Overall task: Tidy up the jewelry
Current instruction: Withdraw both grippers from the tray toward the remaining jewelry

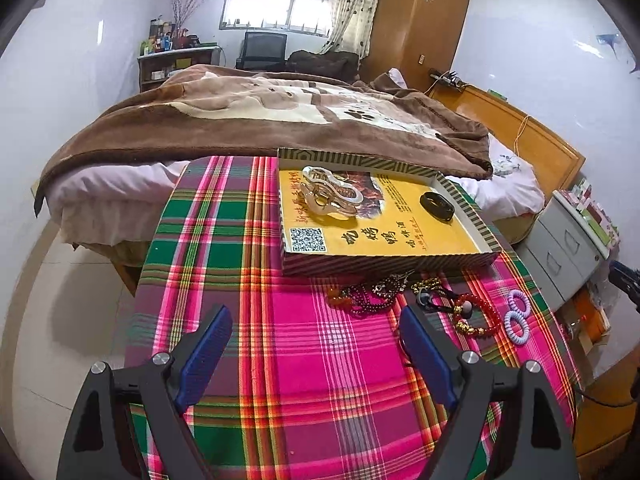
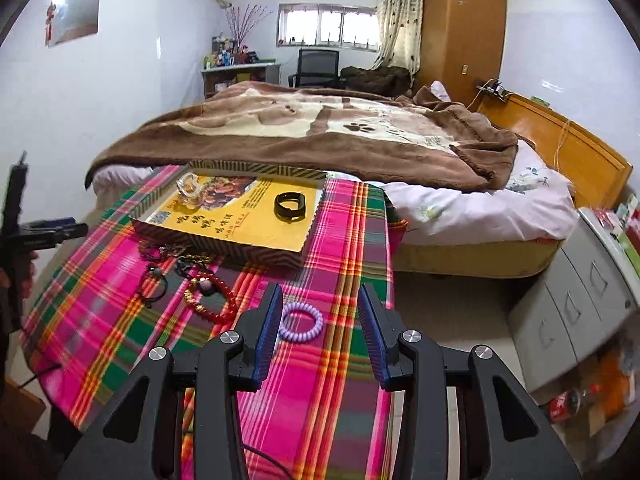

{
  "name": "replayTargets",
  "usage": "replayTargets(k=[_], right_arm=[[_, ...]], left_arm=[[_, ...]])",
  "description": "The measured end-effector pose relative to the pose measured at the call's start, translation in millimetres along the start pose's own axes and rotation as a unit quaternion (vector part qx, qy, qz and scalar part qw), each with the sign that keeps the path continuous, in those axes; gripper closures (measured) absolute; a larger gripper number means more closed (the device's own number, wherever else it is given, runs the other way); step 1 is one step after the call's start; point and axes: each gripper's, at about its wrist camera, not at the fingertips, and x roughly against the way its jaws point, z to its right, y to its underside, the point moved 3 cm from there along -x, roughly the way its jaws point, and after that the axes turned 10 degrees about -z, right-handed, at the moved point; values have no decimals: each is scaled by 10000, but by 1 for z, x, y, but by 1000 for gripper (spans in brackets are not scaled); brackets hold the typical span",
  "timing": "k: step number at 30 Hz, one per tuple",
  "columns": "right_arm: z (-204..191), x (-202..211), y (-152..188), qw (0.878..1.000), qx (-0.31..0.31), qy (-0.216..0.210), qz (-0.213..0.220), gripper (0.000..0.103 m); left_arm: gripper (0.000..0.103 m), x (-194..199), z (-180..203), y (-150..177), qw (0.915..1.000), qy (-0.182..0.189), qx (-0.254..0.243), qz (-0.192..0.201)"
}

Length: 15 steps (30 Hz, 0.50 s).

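Clips and a black band sit in my tray. Beads and hair ties wait; both grippers gape empty.

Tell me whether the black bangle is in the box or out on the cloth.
In. The black bangle lies on the yellow floor of the striped box, apart from the clear hair clips.

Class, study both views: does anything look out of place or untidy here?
Yes. Beaded bracelets, dark bead strands and purple coil hair ties lie in a loose jumble on the plaid cloth, outside the yellow box, which holds only a black band and clear hair clips.
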Motion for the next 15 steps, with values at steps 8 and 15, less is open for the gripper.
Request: replayTargets(k=[8, 15], right_arm=[[-49, -89, 29, 9947, 197, -554, -840, 63], [-77, -126, 35, 9901, 498, -790, -1047, 63]], left_arm=[[17, -18, 11, 5, 9997, 161, 28, -190], [17, -35, 13, 3, 9994, 77, 7, -324]])
